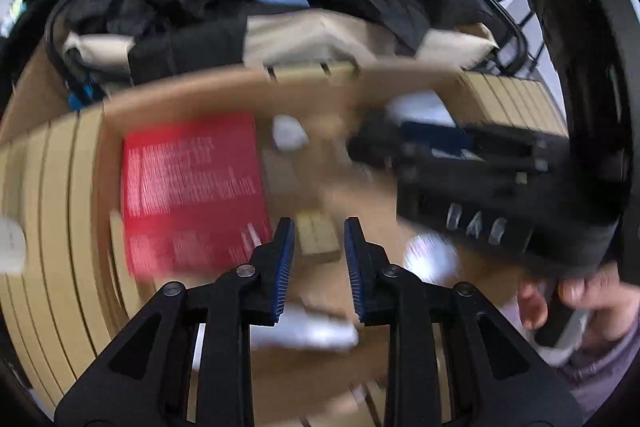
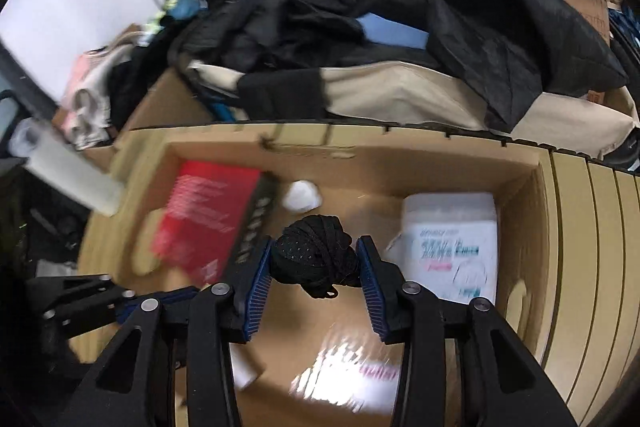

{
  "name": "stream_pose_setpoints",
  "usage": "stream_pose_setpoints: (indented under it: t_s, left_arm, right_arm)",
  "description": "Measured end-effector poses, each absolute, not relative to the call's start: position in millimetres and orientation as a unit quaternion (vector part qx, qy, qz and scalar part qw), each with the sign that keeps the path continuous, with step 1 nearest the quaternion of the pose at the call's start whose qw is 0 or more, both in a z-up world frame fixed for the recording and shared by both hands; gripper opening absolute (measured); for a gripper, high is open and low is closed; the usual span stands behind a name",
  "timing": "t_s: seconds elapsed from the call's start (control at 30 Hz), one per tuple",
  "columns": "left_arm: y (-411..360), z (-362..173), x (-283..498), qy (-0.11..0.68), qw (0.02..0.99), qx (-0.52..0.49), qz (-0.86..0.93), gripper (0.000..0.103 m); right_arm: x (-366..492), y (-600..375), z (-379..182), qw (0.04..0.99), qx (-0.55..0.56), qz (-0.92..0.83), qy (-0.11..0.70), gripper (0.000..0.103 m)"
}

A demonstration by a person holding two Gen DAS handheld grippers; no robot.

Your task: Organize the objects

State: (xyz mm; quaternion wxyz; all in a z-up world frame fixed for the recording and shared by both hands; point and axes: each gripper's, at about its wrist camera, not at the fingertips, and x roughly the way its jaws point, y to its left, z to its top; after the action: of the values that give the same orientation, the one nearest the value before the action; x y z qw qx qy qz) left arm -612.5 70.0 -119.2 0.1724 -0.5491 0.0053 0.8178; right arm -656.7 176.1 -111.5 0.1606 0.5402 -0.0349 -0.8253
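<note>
- Cluttered room; open cardboard box (image 2: 520, 183) below both tools.
- Right tool (image 2: 316, 267) pinches black fabric bundle (image 2: 316, 255) over box.
- Left tool (image 1: 319, 259) spread, empty.
- Step: stowing bundle. Next: lower, release between red box (image 2: 208, 215) and white pack (image 2: 452, 239).

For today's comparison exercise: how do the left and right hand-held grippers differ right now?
The right hand-held gripper clamps a black fabric bundle; the left hand-held gripper holds nothing. The right's fingers stand wider apart than the left's. Both hang over the open cardboard box and have blue pads.
</note>
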Motion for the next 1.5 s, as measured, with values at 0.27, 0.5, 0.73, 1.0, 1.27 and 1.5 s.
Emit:
stream_pose_setpoints:
  t_s: [0.27,0.5,0.73,1.0,1.27,1.5]
  left_arm:
    - [45.2,-92.0,-624.2,-0.012,0.145,-0.529,0.836,0.059]
    - [23.6,-35.8,-588.4,0.005,0.109,-0.525,0.844,0.081]
    - [9.9,43.5,-493.2,0.034,0.103,-0.480,0.870,0.095]
    - [1.4,114.0,-368.8,0.047,0.121,-0.413,0.902,0.103]
    - [-11.2,108.7,-239.0,0.016,0.113,-0.354,0.928,0.103]
    - [-16.9,15.8,-138.3,-0.075,0.137,-0.379,0.912,0.103]
  right_arm:
    - [-655.9,189.2,-77.0,0.177,0.503,-0.844,-0.053,0.080]
    - [-611.8,207.3,-20.4,0.168,0.495,-0.852,-0.022,0.080]
    - [-526.2,228.0,58.6,0.154,0.465,-0.872,0.021,0.080]
    - [-390.5,223.7,114.9,0.185,0.413,-0.888,0.085,0.081]
    - [-269.0,235.7,105.5,0.203,0.379,-0.901,0.053,0.082]
    - [-181.6,250.9,24.4,0.167,0.395,-0.903,0.021,0.082]
